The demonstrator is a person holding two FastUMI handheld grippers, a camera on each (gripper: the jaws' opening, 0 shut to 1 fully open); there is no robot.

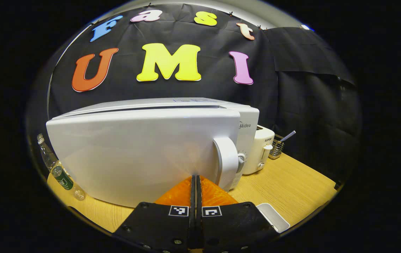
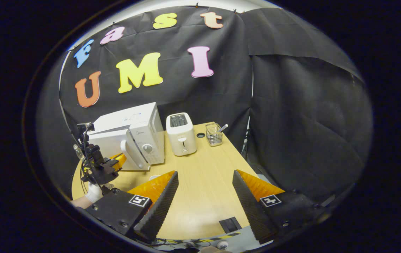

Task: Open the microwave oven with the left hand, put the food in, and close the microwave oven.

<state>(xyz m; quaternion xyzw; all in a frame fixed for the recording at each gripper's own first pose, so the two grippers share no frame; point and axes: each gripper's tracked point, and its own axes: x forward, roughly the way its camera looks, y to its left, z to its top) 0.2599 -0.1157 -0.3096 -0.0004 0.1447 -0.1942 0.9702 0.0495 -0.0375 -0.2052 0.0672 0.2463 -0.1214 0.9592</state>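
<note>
My left claw (image 1: 196, 182), fingers pressed together and empty, sits against the microwave (image 2: 130, 140) door (image 1: 140, 158); its upright handle (image 1: 226, 161) lies just right. My right claw (image 2: 204, 182) hangs wide, farther off.

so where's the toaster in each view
Left gripper view: the toaster sits right of centre, tucked just right of the microwave.
Right gripper view: the toaster stands upper centre on the table, right of the microwave.
Shared landmark: the wire basket just right of the toaster.
</note>
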